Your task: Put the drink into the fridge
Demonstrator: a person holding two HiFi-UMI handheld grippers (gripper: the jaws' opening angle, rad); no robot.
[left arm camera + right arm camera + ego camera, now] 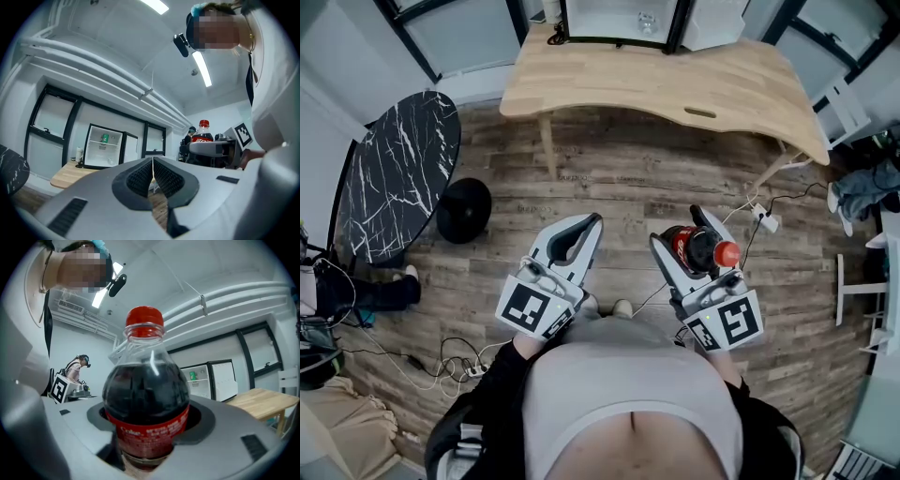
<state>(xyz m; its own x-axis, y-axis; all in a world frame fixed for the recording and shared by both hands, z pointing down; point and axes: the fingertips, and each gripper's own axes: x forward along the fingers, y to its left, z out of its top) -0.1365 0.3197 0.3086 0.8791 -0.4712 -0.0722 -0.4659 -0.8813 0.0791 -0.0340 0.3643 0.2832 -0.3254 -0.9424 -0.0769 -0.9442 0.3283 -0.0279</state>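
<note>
Status: the right hand-held gripper (682,234) is clamped on the drink, a cola bottle (145,394) with a red cap. Its jaws stand wide around the labelled body and the bottle is upright. The left hand-held gripper (152,161) has its jaws pressed together with nothing between them. The fridge (93,154) stands on the wooden table (675,84) with its door swung open, well apart from the bottle across a stretch of wooden floor.

Hazards noted:

1. Slip in the grip. The bottle is round, smooth and looks nearly full, so it is probably heavy. It is held at mid-body only, so any easing of the jaws or a jolt while walking could let it slide down or tilt.

2. Footing. Cables and a power strip (766,222) lie on the floor just ahead on the right. Catching one could unbalance the carrier.

3. Table edge. The fridge sits at the far side of the table, so the reach goes over the top. A low approach could knock the bottle base against the rim.

4. Fit inside. A green can (104,138) already occupies the upper shelf. Whether the lower space takes a tall bottle upright cannot be judged from here. A tight fit could strike the cap on the shelf
</note>
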